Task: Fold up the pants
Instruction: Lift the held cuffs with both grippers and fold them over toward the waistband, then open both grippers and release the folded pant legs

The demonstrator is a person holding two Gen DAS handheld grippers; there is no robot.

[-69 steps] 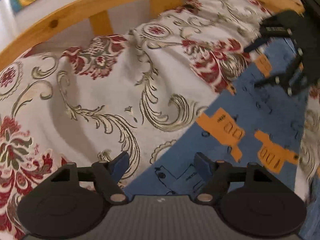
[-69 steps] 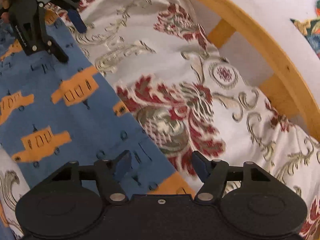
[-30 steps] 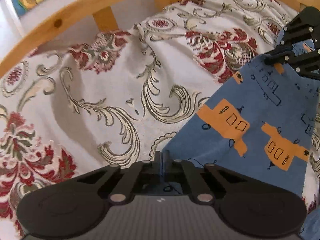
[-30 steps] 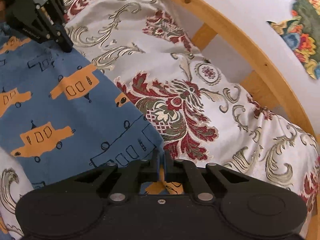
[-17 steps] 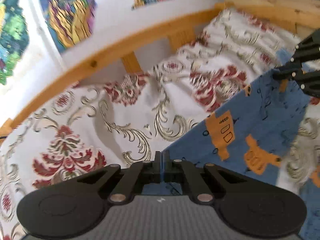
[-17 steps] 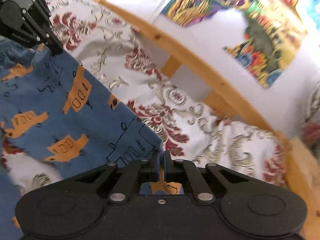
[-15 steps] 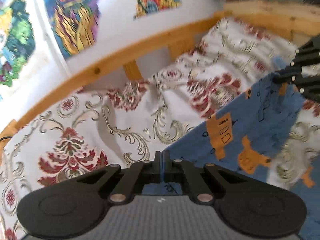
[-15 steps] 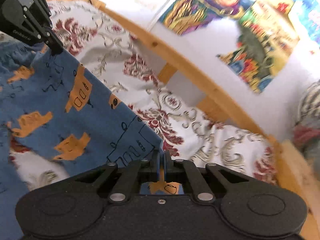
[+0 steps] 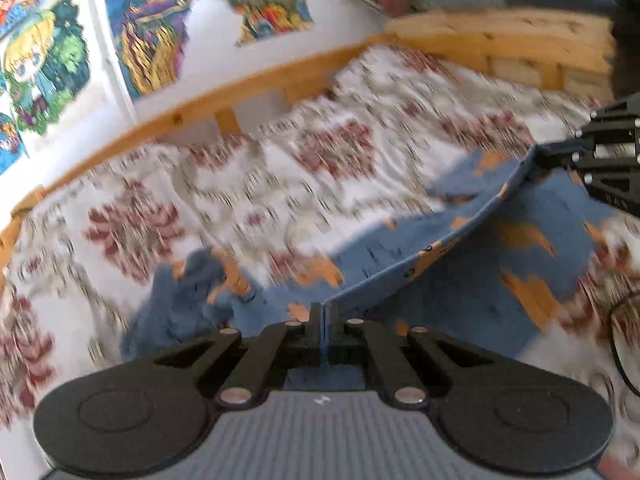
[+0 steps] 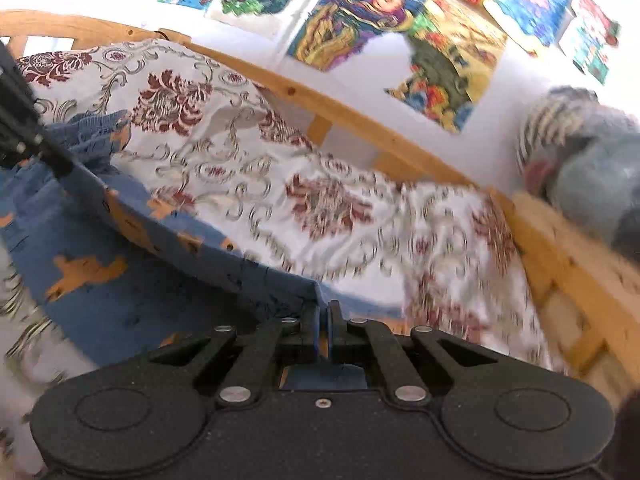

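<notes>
On floral bedspread (image 10: pixel 340 216), blue pants (image 9: pixel 460 288); posters (image 10: pixel 360 24) behind.

Pants (image 9: pixel 472 296) blue, orange vehicle print; bedspread (image 10: pixel 280 184) white, red-and-olive florals; hand-held grippers black.

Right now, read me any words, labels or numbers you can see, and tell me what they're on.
None can be read.
Right claw: pale marks on its side, too blurred to read.
Wall posters: pictures only, no legible text.
Pants: printed drawings, no words legible.
</notes>
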